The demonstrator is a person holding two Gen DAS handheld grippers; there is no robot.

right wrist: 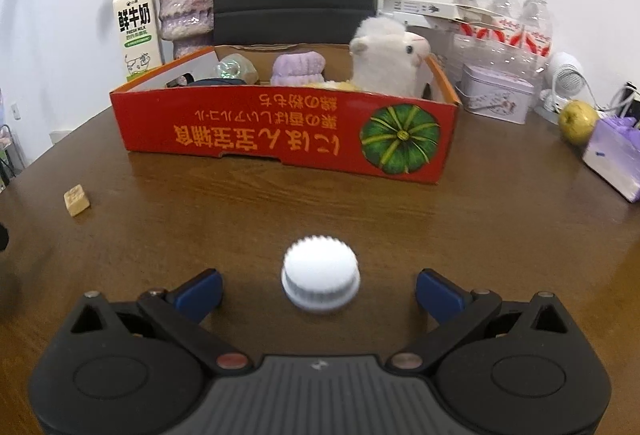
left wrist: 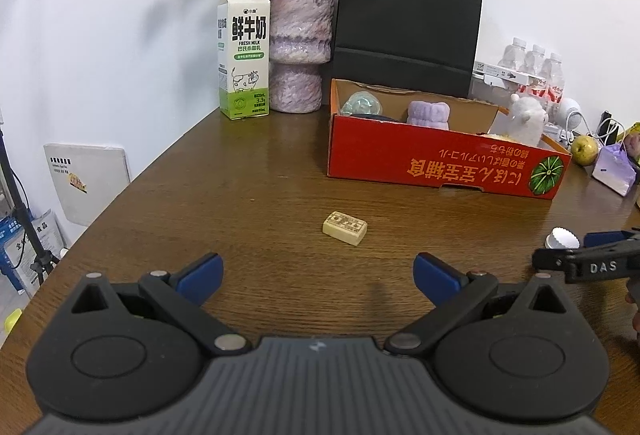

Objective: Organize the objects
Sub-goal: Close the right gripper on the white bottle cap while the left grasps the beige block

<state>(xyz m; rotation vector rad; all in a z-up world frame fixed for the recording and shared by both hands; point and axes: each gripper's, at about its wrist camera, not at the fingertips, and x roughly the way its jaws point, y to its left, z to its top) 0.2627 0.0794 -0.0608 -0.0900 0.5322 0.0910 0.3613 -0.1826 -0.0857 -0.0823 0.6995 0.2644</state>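
Dark wooden tabletop [right wrist: 460, 235] fills both views, with a red cardboard box [right wrist: 280, 127] printed with a pumpkin sitting toward the back, already holding a white plush toy [right wrist: 384, 59], a folded purple cloth [right wrist: 298, 69] and a clear glassy ball [right wrist: 234, 69]. Two loose items remain on the wood: a white ridged cap [right wrist: 320, 277] and a small tan block [left wrist: 345, 227]. The right gripper [right wrist: 320, 293] has its jaws spread wide with the cap sitting between them, not yet touched; the left gripper [left wrist: 318, 277] is likewise released and empty, and the block lies ahead of it, well short of its fingers. The cap is blurred, so its exact height is hard to judge. It is low and round, so jaws closing too high could skim over it, and an off-centre squeeze could make it squirt out across the smooth wood. Carrying it over, the box's near wall could catch it.
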